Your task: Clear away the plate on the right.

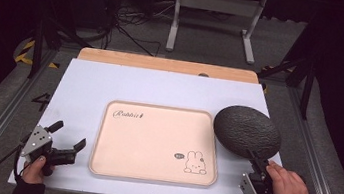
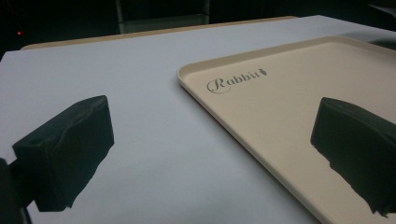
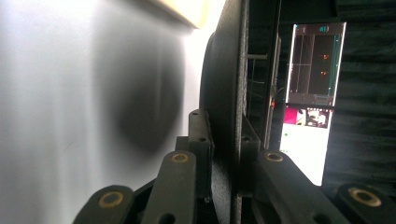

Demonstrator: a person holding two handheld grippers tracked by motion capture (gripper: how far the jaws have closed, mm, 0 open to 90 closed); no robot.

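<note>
A dark, speckled round plate (image 1: 247, 130) hangs tilted above the table's right side, just right of the beige tray (image 1: 121, 120). My right gripper (image 1: 255, 160) is shut on the plate's near rim; in the right gripper view the plate (image 3: 229, 93) stands edge-on between the two jaws. The tray (image 2: 280, 107) bears the word "Rabbit" and a small rabbit drawing and holds nothing. My left gripper (image 1: 70, 138) rests open at the table's front left, jaws wide apart, pointing toward the tray's left edge.
A white sheet (image 1: 85, 90) covers the table, with a wooden strip (image 1: 164, 64) along the far edge. Metal frame legs (image 1: 174, 21) and cables lie on the floor beyond. A lit screen (image 3: 310, 93) stands to the side in the right gripper view.
</note>
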